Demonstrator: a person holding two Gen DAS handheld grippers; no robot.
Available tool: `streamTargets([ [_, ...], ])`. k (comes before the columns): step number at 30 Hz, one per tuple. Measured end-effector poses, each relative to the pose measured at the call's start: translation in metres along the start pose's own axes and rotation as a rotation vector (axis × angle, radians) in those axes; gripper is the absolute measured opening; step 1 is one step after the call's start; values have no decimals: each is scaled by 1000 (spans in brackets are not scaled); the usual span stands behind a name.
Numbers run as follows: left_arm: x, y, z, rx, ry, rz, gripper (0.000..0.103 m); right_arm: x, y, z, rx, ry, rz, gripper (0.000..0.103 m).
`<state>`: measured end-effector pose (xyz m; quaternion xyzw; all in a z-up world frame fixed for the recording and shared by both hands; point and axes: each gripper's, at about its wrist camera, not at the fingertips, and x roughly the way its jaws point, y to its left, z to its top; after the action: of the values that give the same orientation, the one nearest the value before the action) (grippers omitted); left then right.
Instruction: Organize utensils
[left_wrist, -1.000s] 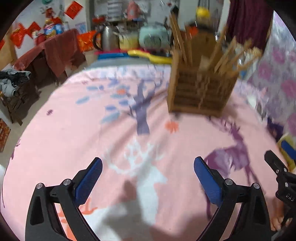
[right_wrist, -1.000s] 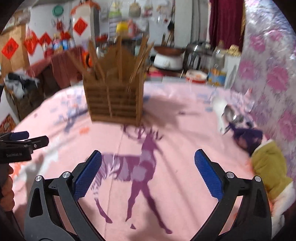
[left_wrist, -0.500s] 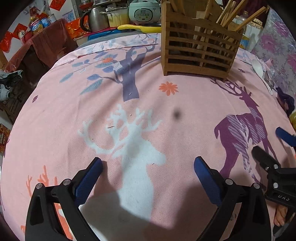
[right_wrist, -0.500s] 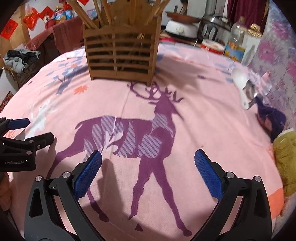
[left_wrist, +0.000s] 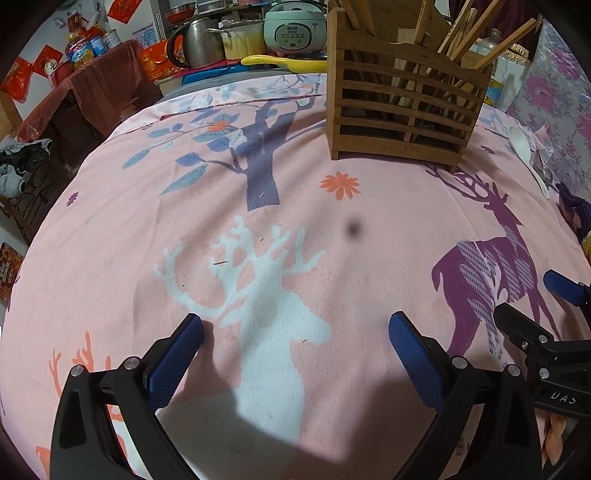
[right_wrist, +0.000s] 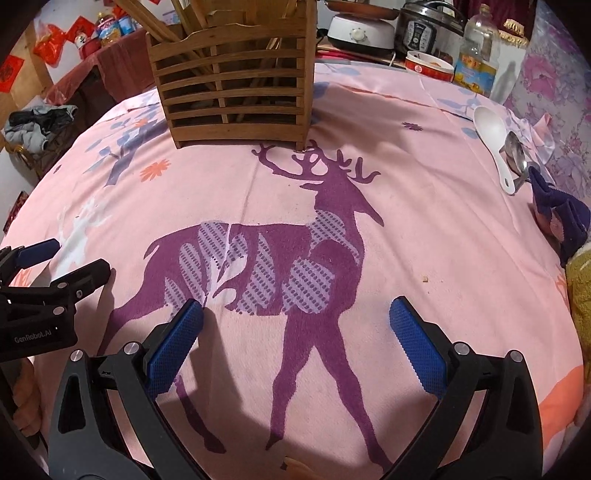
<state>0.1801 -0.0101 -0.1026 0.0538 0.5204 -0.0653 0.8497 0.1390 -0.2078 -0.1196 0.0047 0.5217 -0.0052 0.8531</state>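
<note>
While both are hovering low over the pink cloth (right_wrist: 424, 229), the left gripper (left_wrist: 295, 332) and right gripper (right_wrist: 295, 321) are gaping wide and empty; farther back, the wooden holder (right_wrist: 236, 92) is standing with chopsticks (left_wrist: 476, 33) inside, and two spoons (right_wrist: 495, 140) are lying at the right.

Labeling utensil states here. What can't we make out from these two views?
- Chopstick tops in the wooden holder: cut off by the top edge, both views.
- Metal spoon: partly hidden under the white spoon, right view.
- Dark smudge: blurred, left view; unidentifiable.
</note>
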Motion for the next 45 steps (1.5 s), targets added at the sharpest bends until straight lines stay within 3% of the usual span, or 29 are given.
streamTargets([
  [18,0,0,0,5,1,-1,99,-1,1,0,9,-2,-8,97],
  [24,-2,-3,1,24,2,7,98,-19,-4,0,36,-104,6,97],
  [27,-11,-8,1,46,-40,24,98,-23,-11,1,70,-122,19,97],
  [33,-49,-21,-1,98,-205,70,98,-44,-16,6,112,-194,29,97],
  [45,-96,-16,2,17,-328,120,98,-99,-3,6,108,-357,-52,97],
])
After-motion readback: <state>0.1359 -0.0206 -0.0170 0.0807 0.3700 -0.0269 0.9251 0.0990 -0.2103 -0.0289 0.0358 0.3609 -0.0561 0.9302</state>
